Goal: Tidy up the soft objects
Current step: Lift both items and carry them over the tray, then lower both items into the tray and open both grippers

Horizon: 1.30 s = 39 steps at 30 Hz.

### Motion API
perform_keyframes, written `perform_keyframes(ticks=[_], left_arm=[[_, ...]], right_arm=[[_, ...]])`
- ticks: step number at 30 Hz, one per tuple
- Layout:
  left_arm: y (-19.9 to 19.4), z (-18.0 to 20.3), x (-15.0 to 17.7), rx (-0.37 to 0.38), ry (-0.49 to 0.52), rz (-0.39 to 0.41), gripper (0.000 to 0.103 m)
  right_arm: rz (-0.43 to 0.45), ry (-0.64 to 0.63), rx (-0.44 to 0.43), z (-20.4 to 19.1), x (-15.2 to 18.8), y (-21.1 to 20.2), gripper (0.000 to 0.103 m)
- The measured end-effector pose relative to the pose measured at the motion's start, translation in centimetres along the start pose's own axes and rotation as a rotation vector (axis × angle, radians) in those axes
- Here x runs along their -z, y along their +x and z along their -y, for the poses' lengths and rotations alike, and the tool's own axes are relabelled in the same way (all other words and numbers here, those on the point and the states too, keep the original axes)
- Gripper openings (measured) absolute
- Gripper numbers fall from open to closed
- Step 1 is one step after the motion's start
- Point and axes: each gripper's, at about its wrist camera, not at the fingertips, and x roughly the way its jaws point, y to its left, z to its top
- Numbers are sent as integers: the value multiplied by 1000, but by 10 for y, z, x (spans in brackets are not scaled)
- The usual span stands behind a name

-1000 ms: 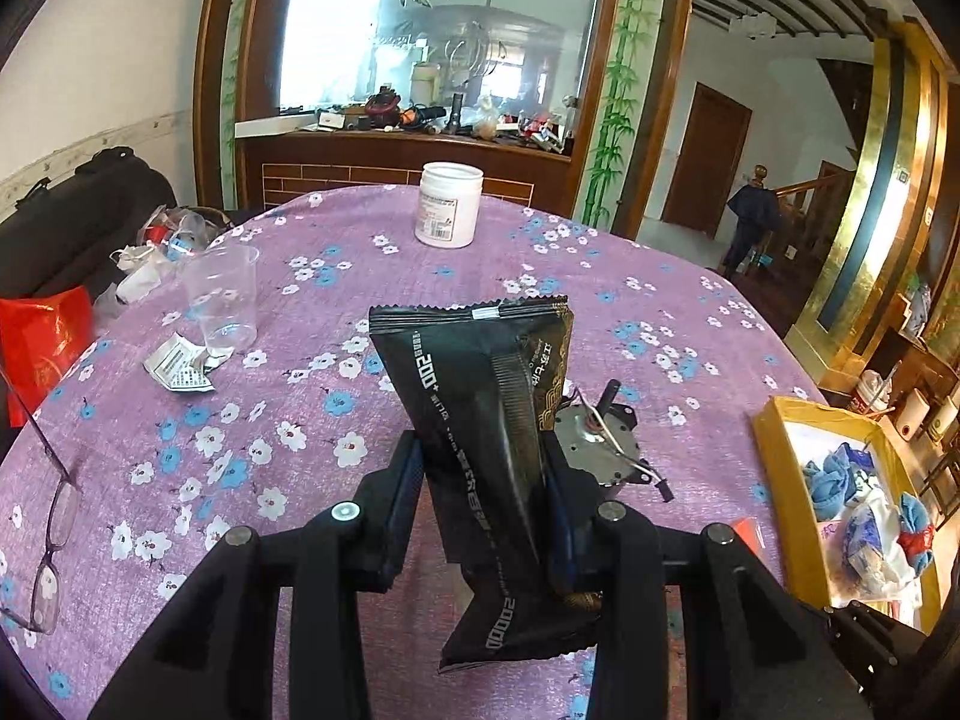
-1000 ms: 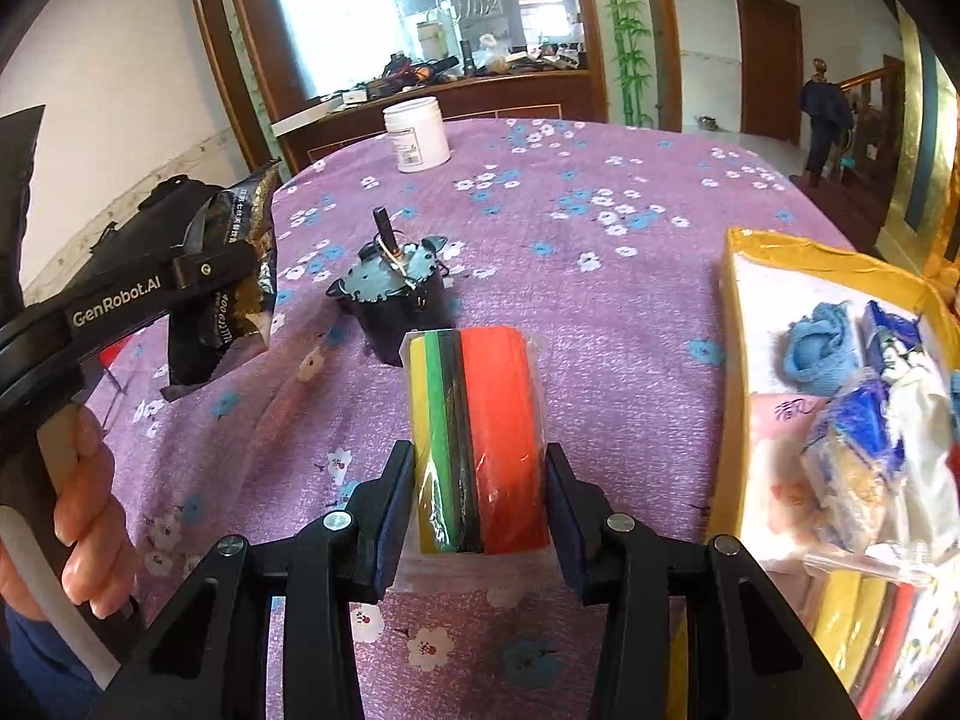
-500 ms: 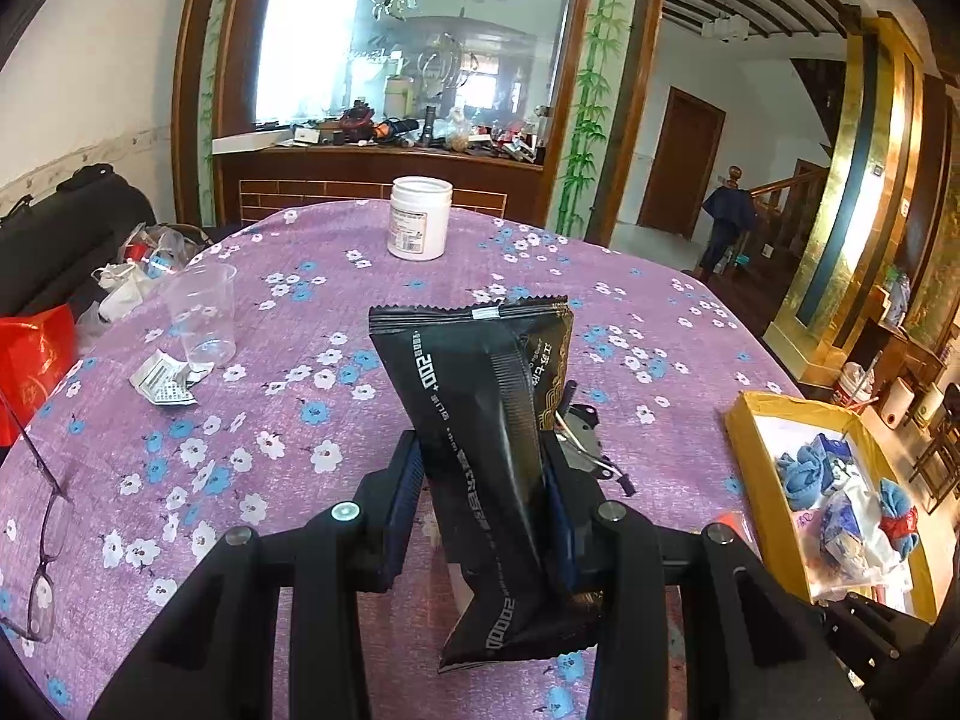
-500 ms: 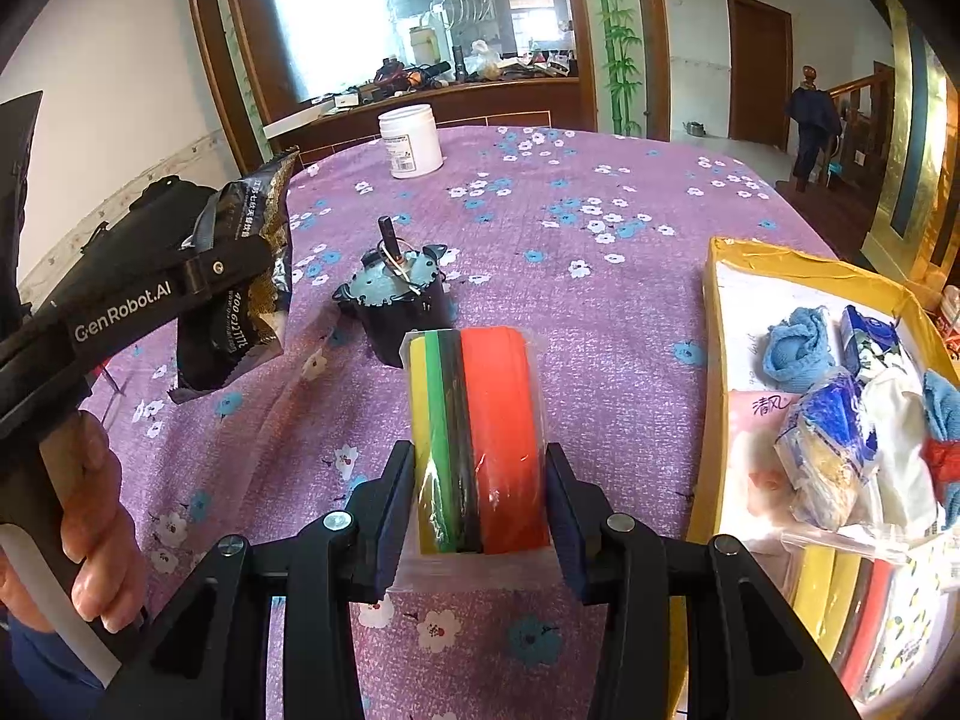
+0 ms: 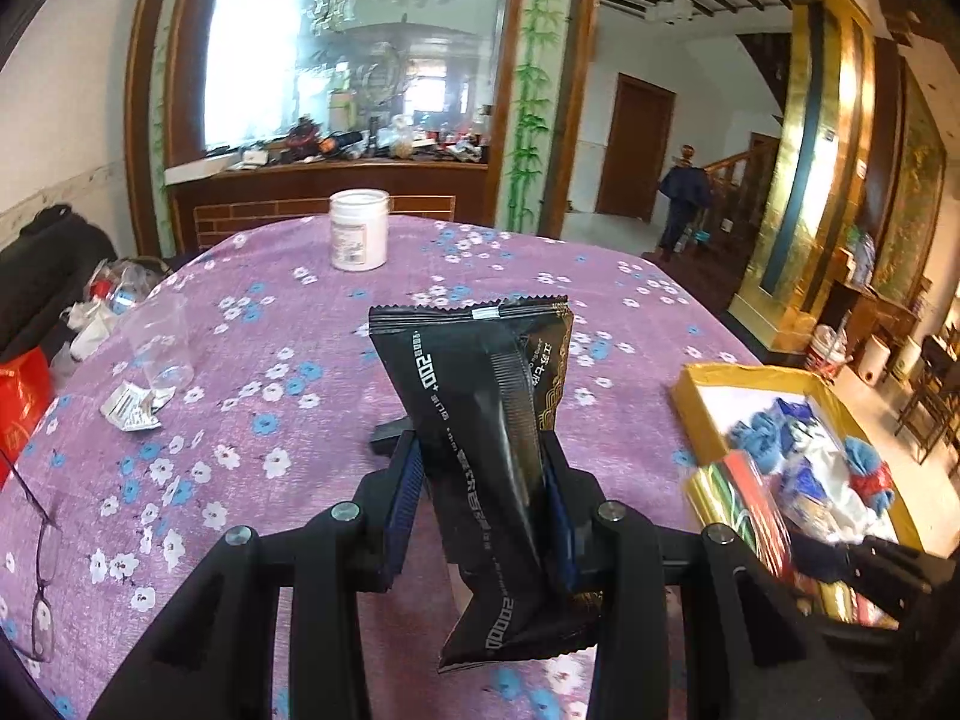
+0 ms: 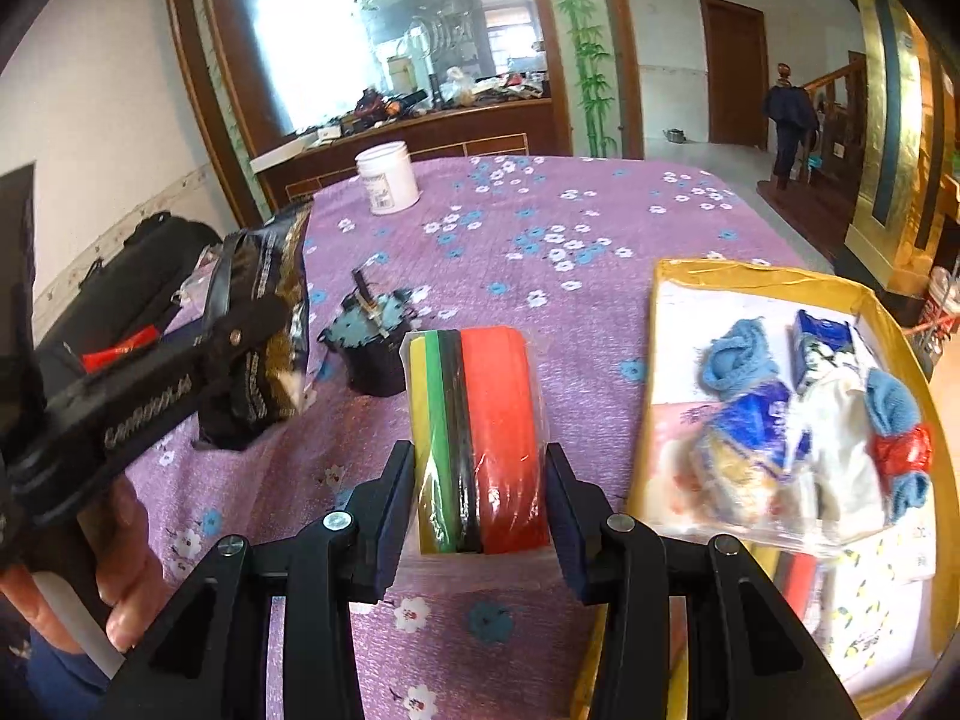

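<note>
In the left wrist view the left gripper (image 5: 480, 480) fills the lower middle of the frame, its jaws clamped on a black foil snack packet with white and gold print (image 5: 480, 420) that stands upright between the pads, its crimped top edge near the frame's centre. In the right wrist view the right gripper (image 6: 480, 492) sits at the bottom centre with its jaws pressed against both sides of a clear-wrapped stack of yellow, green, black and orange-red sponges (image 6: 480, 438), held above the purple flowered tablecloth (image 6: 540, 228). At the right of that frame lies a yellow cardboard box (image 6: 750, 273) holding blue cloths, a white cloth and small wrapped packs. A small dark round device with a teal top and a stubby shaft (image 6: 372, 348) stands on the cloth just left of the sponges. The left gripper with its packet shows at the left edge, a person's hand (image 6: 120, 576) around its handle. A white plastic jar (image 6: 387, 177) stands at upper centre, far back on the table.
</note>
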Motion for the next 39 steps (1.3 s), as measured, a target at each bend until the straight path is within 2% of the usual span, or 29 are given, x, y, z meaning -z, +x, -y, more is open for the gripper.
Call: perform_keyframes(ticks=[11,15,21,30,39], left_arm=[[-11,76,-1,150,101,-50,37],[-7,115,3,211,157,-85,37],[7,157,5,298,188,-163,37],[41,209,-1,337,258,-246,37],[98,238,-9,350,232,-399,37]], right_arm=[[69,128,45,67,-3,-43,45],[62,155,96,100,3,-56,45],[16,186,162,148,10,-65,45],[-24,179,221,185,-12,-40,45],[-93,242,207,229,-47,0,45]])
